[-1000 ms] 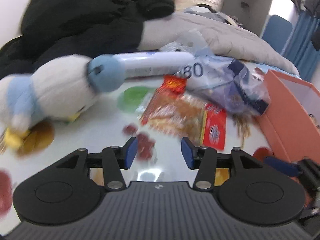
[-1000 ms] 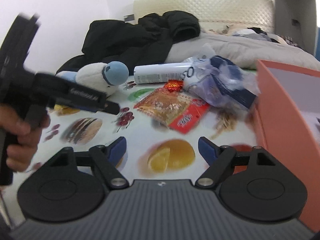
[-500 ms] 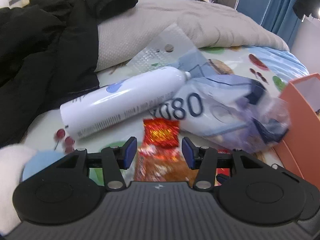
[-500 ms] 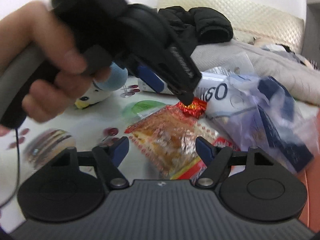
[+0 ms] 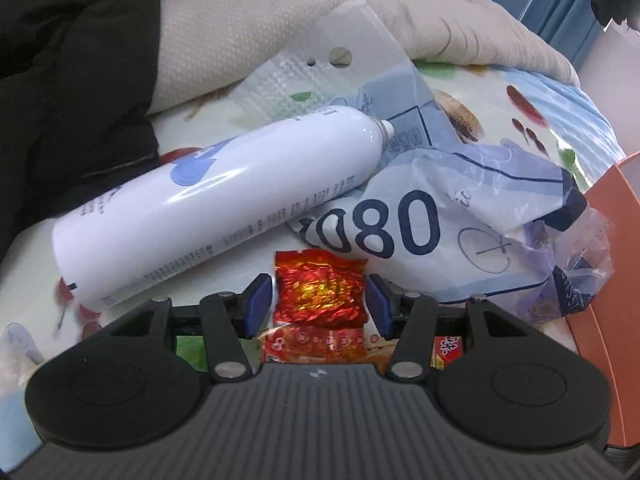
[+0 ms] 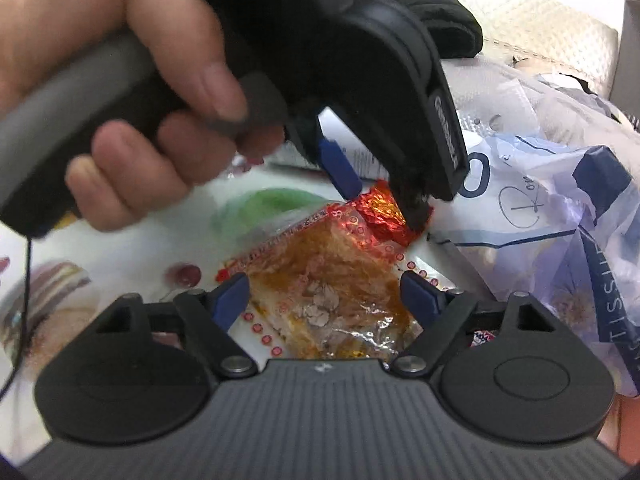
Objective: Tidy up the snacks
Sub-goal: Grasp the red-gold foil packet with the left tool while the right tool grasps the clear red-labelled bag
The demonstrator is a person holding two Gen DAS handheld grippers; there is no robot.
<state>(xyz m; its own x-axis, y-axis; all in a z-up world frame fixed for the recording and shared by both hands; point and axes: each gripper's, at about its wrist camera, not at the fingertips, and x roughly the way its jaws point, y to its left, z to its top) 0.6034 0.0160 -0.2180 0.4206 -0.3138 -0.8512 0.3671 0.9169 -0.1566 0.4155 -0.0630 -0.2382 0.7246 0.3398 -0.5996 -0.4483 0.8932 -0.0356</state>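
Observation:
A small red foil snack packet (image 5: 320, 290) lies on the printed tablecloth, between the fingers of my open left gripper (image 5: 318, 308); the blue pads stand on either side of it, whether touching I cannot tell. It also shows in the right wrist view (image 6: 380, 216), under the left gripper (image 6: 380, 196). A larger clear packet of orange-brown pastry with red print (image 6: 320, 284) lies just below it, between the fingers of my open right gripper (image 6: 326, 300), which hovers over it.
A white spray can (image 5: 216, 204) lies on its side behind the red packet. A crumpled white-and-blue plastic bag (image 5: 460, 232) lies to the right, also in the right wrist view (image 6: 560, 216). An orange box (image 5: 616, 248) stands at far right. Black jacket (image 5: 72, 80) and grey bedding behind.
My left gripper has moved forward and down so the red foil packet now sits between its fingers. My right gripper has closed in over the pastry packet.

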